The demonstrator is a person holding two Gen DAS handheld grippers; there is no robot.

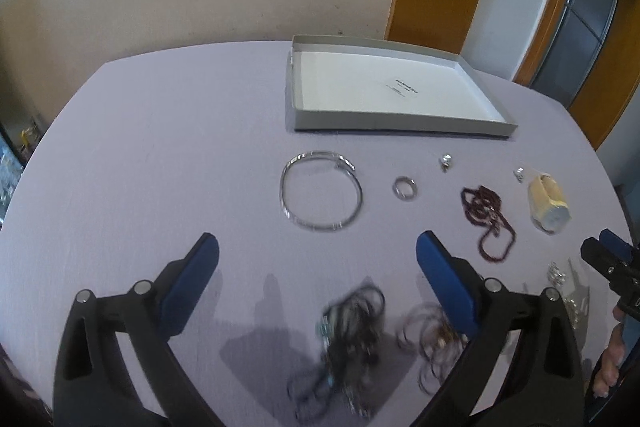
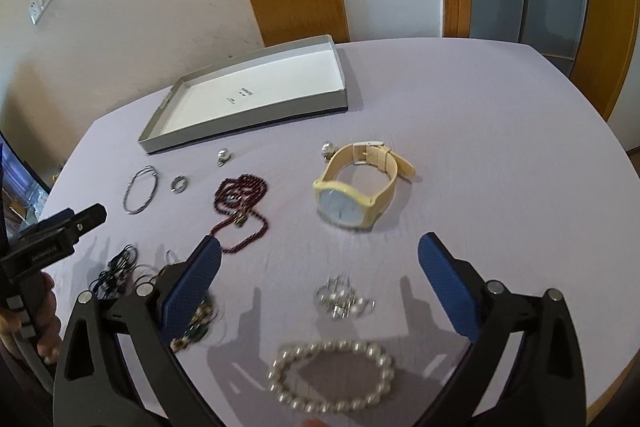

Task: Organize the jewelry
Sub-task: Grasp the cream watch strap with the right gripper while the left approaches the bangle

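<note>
Nothing is being held yet; the tray (image 1: 400,125) is lying bare at the far side of the surface (image 1: 160,155), and every piece is still being left outside it; the bangle (image 1: 322,191), ring (image 1: 405,187), dark beads (image 2: 240,211) and watch (image 2: 356,195) are lying near the tray; the pearls (image 2: 332,375) and tangled cords (image 1: 344,339) are lying nearer; the left tongs (image 1: 318,251) and right tongs (image 2: 320,255) are both being held spread, released, above the pieces; the whole sorting appears to be left.
</note>
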